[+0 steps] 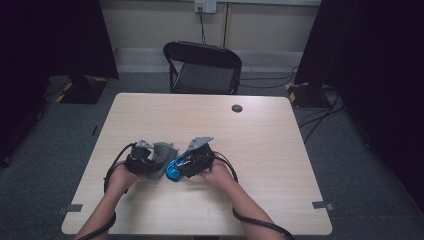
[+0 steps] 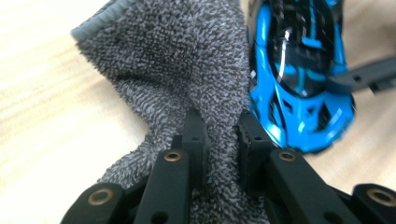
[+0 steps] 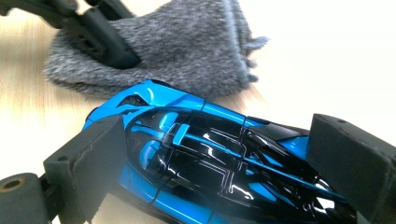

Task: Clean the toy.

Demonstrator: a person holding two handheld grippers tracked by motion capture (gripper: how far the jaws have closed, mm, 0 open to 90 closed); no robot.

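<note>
The left hand-held gripper (image 2: pixel 219 135) pinches a grey cloth (image 2: pixel 187 70) beside the blue toy car (image 3: pixel 210 158), which the right hand-held gripper (image 3: pixel 224 163) clamps between its 2 jaws on the worktop (image 1: pixel 260 150); wiping seems underway, so next rub the cloth across the car.

This looks like a recording room in a lab or studio rather than a home. A plain pale wood-laminate counter (image 1: pixel 260 150) with a round cable hole (image 1: pixel 237 108) near its far edge stands on grey carpet (image 1: pixel 360 165). Black curtains (image 1: pixel 380 75) hang at both sides, a black folding chair (image 1: pixel 202 67) sits beyond the far edge, loose cables (image 1: pixel 320 117) trail over the floor, and grey tape markers (image 1: pixel 322 205) lie by the near corners.
</note>
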